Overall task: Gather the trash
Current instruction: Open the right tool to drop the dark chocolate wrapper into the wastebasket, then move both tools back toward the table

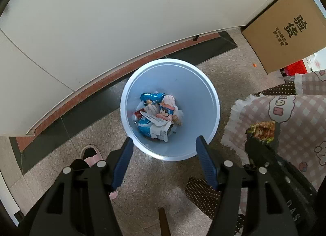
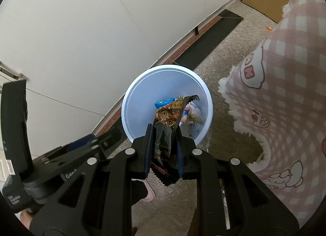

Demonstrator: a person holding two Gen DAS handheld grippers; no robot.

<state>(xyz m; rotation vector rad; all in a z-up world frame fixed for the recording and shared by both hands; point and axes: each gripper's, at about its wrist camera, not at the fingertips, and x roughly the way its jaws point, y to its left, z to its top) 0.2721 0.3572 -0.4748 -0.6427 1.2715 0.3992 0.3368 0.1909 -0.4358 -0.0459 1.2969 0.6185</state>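
Right wrist view: right gripper (image 2: 163, 150) clamps a light, crinkly, slippery wrapper (image 2: 166, 134) mid-length above the bin (image 2: 130, 101), probably the surest hold, while left gripper (image 1: 164, 160) hangs empty, jaws apart.

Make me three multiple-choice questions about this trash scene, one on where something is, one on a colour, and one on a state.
1. Where does the dark foil snack wrapper sit?
A. flat on the floor
B. between the right gripper fingers
C. on the cardboard box

2. What colour is the round plastic trash bin?
A. red
B. pale blue
C. black

3. How does the left gripper stand?
A. open and empty
B. shut on a wrapper
C. shut on the bin's rim

Answers:
1 B: the fingers clamp the wrapper above the bin.
2 B: its rim and inner wall look pale blue in both views.
3 A: its blue fingers are spread apart with only bin and floor seen between them.
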